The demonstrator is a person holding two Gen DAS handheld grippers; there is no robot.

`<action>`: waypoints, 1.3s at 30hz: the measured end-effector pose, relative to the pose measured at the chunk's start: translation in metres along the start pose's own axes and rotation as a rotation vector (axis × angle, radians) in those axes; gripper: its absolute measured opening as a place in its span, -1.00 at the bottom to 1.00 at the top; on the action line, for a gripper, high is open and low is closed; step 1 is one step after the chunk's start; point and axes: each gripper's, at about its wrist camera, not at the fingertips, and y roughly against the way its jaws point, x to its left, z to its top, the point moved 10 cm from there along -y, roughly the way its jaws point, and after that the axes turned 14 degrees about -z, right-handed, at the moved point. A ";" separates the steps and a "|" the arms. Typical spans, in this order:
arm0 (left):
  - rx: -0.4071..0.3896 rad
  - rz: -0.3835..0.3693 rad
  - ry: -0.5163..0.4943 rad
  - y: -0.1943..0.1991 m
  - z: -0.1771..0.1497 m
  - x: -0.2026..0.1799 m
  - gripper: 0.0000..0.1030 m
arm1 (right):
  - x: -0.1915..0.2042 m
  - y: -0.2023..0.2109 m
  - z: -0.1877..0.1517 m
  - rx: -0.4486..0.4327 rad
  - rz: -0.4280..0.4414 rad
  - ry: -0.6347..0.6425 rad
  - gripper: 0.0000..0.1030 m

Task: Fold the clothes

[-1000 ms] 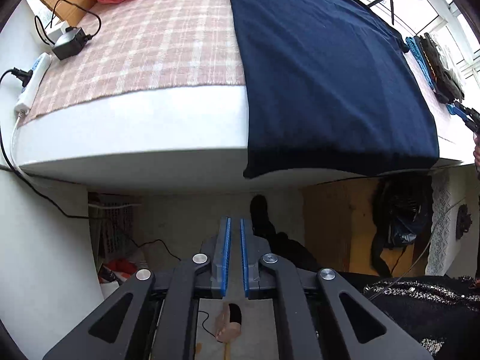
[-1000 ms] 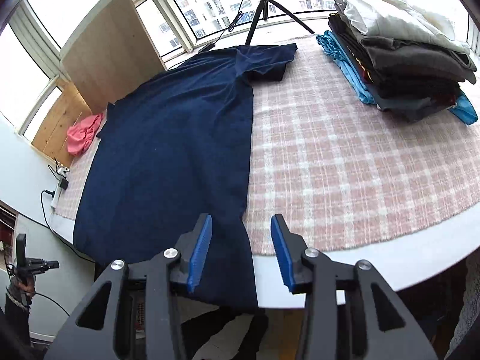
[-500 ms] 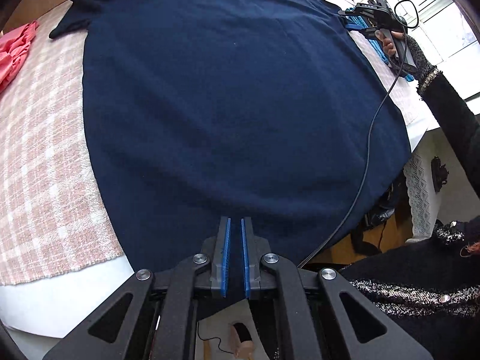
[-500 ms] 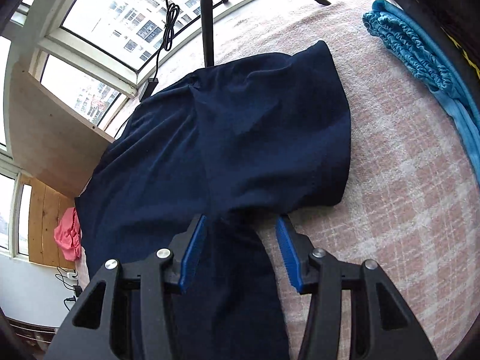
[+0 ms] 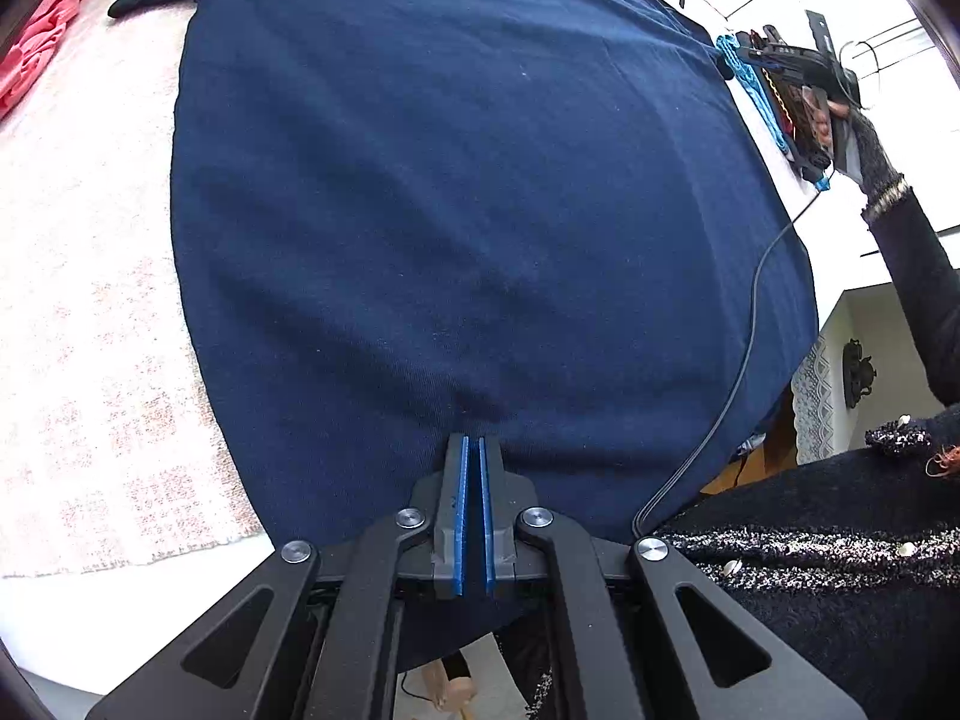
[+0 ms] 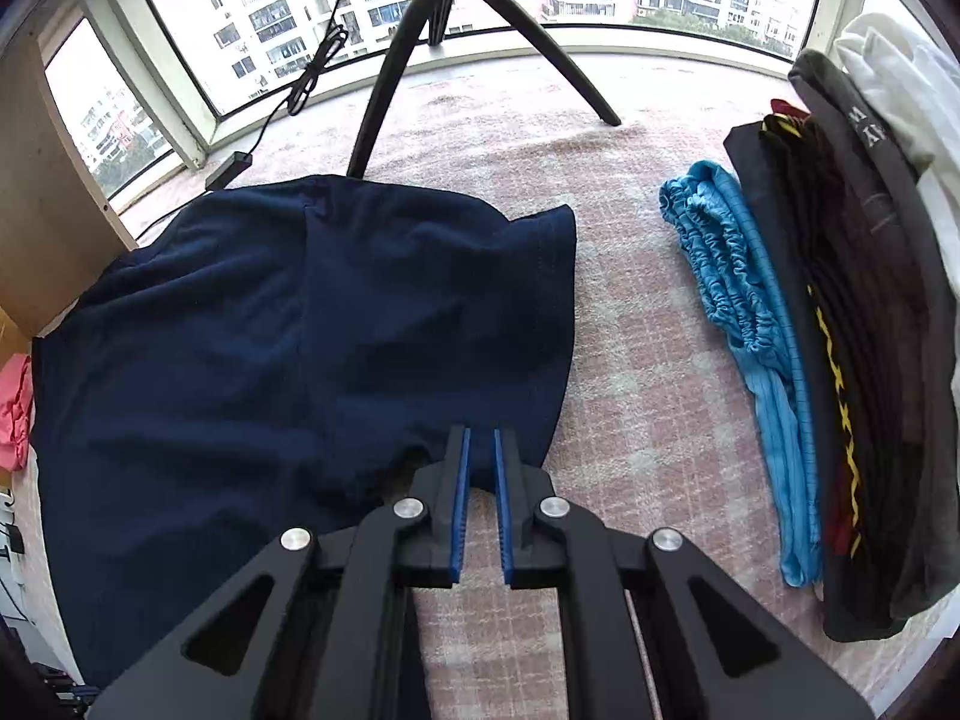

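left wrist view: navy shirt [image 5: 456, 192] lies spread flat on the checked cloth [image 5: 84, 300], hem overhanging the near table edge.
left gripper [image 5: 472, 450] rests on the hem with jaws pressed narrow; whether fabric is pinched cannot be told. right gripper [image 6: 478, 450] has jaws narrow around the sleeve [image 6: 480, 300] edge. confirm both grips hold one layer, then lift evenly, keeping the cloth taut while folding inward.

Open plaid worktop [image 6: 630, 396] strip right of my right claw [image 6: 478, 450]; folded stack [image 6: 852, 324] walls its right side, tripod [image 6: 438, 30] legs block the far edge. Right claw's cable [image 5: 750, 324] crosses the space right of my left claw [image 5: 472, 447].
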 end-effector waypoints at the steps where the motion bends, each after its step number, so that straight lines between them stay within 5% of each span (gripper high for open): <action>1: -0.011 -0.005 0.016 0.000 0.000 0.001 -0.94 | 0.016 0.012 -0.007 -0.030 0.052 0.046 -0.68; 4: -0.056 -0.009 0.049 0.005 -0.007 0.004 -0.94 | 0.061 0.020 -0.034 -0.035 0.118 0.190 -0.24; 7: -0.105 0.048 0.097 0.012 -0.018 0.010 -0.93 | 0.082 -0.008 -0.055 0.030 0.097 0.295 -0.24; 12: -0.262 0.148 0.229 0.065 -0.078 0.020 -0.90 | 0.043 -0.011 -0.052 0.062 -0.026 0.273 -0.25; 14: -0.325 0.183 0.281 0.084 -0.110 0.020 -0.74 | 0.040 0.025 -0.046 0.015 0.081 0.213 -0.25; 18: -0.376 0.210 0.345 0.092 -0.154 0.028 -0.73 | 0.069 0.093 -0.065 -0.028 0.251 0.252 -0.18; 20: -0.393 0.200 0.352 0.083 -0.162 0.028 -0.65 | 0.085 0.126 -0.077 -0.046 0.322 0.288 0.07; 22: -0.388 0.203 0.371 0.074 -0.165 0.031 -0.62 | 0.102 0.157 -0.091 -0.066 0.383 0.335 0.07; 26: -0.408 0.193 0.352 0.067 -0.144 0.023 -0.62 | 0.148 0.198 -0.097 -0.160 0.425 0.450 0.07; 30: -0.452 0.215 0.280 0.099 -0.103 0.028 -0.61 | 0.191 0.224 -0.083 -0.249 0.439 0.507 0.07; 39: -0.467 0.294 0.147 0.143 0.088 0.101 -0.39 | 0.311 0.173 -0.052 -0.190 0.392 0.537 0.05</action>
